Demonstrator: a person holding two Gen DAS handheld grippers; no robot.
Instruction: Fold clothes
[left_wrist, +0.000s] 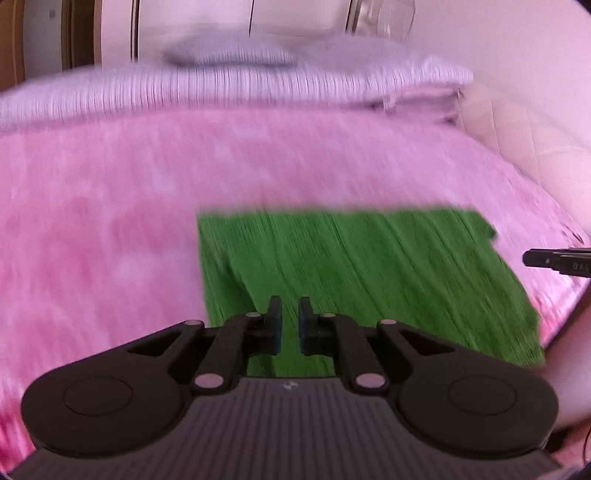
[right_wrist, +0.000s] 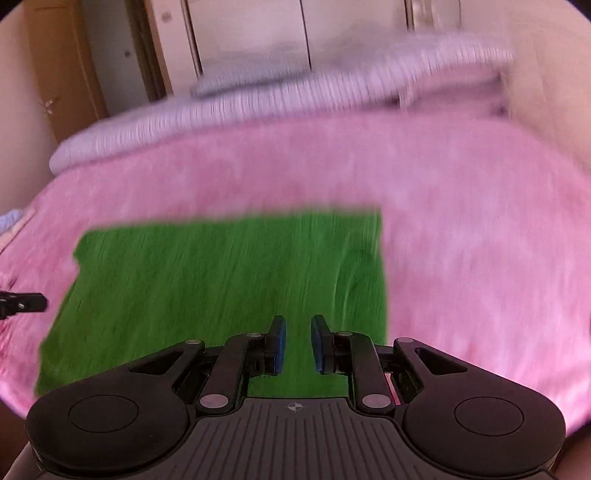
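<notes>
Lying flat on pink fuzzy bedspread (right_wrist: 461, 229): green rectangular soft cloth (right_wrist: 221, 280), limp, light; pinch corners. Left gripper (left_wrist: 290, 317), right gripper (right_wrist: 298, 341) over its near edge, jaws parted, empty.

One green garment (left_wrist: 354, 273) lies at lower centre of both views. One pink bedspread (left_wrist: 110, 221) fills the middle. Two grippers: left gripper (left_wrist: 290, 325), right gripper (right_wrist: 298, 343). Upper frame, through blur, perhaps one pillow (left_wrist: 229, 51).

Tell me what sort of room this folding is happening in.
Most likely a bedroom: a bed under a fuzzy pink blanket, a pale grey pillow at its far end, and tall cream wardrobe doors behind. A green cloth lies on the blanket.
</notes>
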